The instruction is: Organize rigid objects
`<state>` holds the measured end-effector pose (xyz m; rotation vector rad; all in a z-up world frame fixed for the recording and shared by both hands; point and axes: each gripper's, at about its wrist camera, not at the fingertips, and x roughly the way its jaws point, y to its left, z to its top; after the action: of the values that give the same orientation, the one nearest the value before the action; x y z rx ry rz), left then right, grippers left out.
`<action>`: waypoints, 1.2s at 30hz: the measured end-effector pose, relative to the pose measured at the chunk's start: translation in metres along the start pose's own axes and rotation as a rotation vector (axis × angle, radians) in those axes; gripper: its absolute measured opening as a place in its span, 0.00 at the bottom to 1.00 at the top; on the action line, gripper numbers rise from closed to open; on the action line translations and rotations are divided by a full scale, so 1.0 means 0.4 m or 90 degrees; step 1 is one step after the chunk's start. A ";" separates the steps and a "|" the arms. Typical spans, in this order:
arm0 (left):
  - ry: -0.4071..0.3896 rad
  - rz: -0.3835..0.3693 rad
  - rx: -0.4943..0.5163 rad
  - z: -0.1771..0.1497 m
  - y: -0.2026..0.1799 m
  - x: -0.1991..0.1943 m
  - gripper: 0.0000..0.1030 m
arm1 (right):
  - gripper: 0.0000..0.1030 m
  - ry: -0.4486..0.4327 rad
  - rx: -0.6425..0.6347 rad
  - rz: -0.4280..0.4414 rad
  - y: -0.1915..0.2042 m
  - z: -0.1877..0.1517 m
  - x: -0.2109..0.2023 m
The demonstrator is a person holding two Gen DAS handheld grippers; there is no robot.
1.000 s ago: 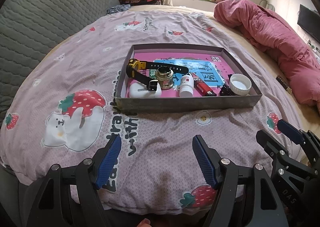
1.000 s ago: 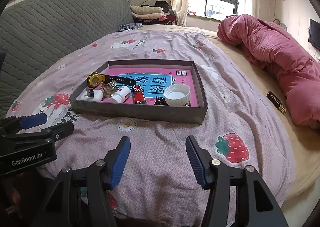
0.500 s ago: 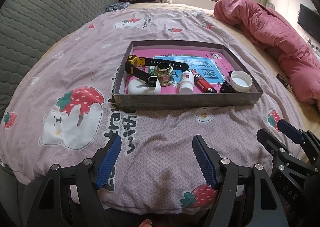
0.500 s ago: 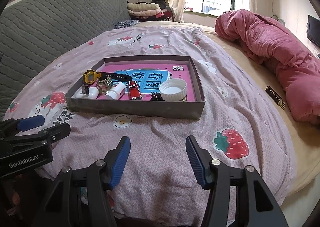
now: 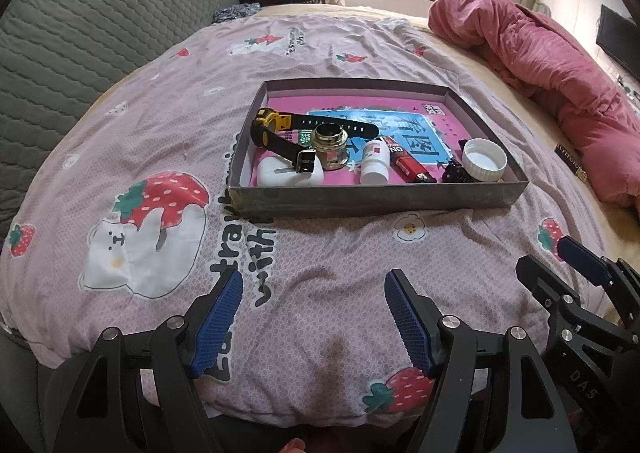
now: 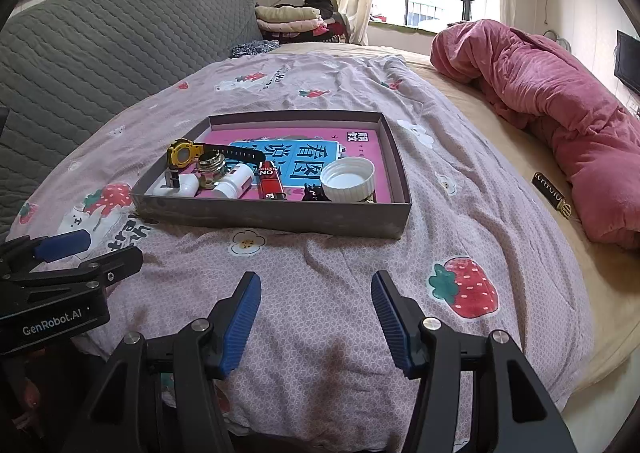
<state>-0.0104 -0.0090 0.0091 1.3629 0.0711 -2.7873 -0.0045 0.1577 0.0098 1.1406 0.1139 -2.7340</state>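
A: Since a second ago nothing in the tray has shifted, and both grippers hang where they were.

B: Where are the things?

A: In the shallow grey tray [image 5: 372, 200] on the strawberry bedspread [image 5: 168, 125]. Along its near wall: white earbud case [image 5: 288, 173], black-and-yellow watch [image 5: 276, 131] with its strap end on the case, glass jar [image 5: 330, 145], white bottle [image 5: 375, 165], red lighter [image 5: 408, 167], black clip [image 5: 454, 173], white cap [image 5: 485, 159].

B: And the grippers?

A: Left gripper [image 5: 314, 313] and right gripper [image 6: 316, 309] both stand spread wide, empty, over bare bedspread near the tray. A pink duvet [image 6: 560, 109] lies well apart.
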 end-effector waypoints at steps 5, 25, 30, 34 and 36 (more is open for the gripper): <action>0.000 0.002 0.000 0.000 0.000 0.003 0.73 | 0.55 0.000 -0.002 0.001 0.003 0.000 0.000; 0.004 0.007 0.000 0.001 0.008 0.007 0.73 | 0.55 -0.002 0.000 0.001 0.002 0.003 -0.004; 0.006 0.008 0.000 0.001 0.009 0.006 0.73 | 0.55 -0.002 0.000 0.000 0.001 0.003 -0.004; 0.008 0.011 -0.001 0.001 0.009 0.008 0.73 | 0.55 -0.002 -0.001 -0.001 0.003 0.003 -0.004; 0.007 0.012 -0.002 0.000 0.008 0.009 0.73 | 0.55 -0.002 0.000 0.001 0.002 0.003 -0.004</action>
<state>-0.0127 -0.0125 0.0062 1.3722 0.0618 -2.7633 -0.0042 0.1571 0.0118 1.1361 0.1118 -2.7345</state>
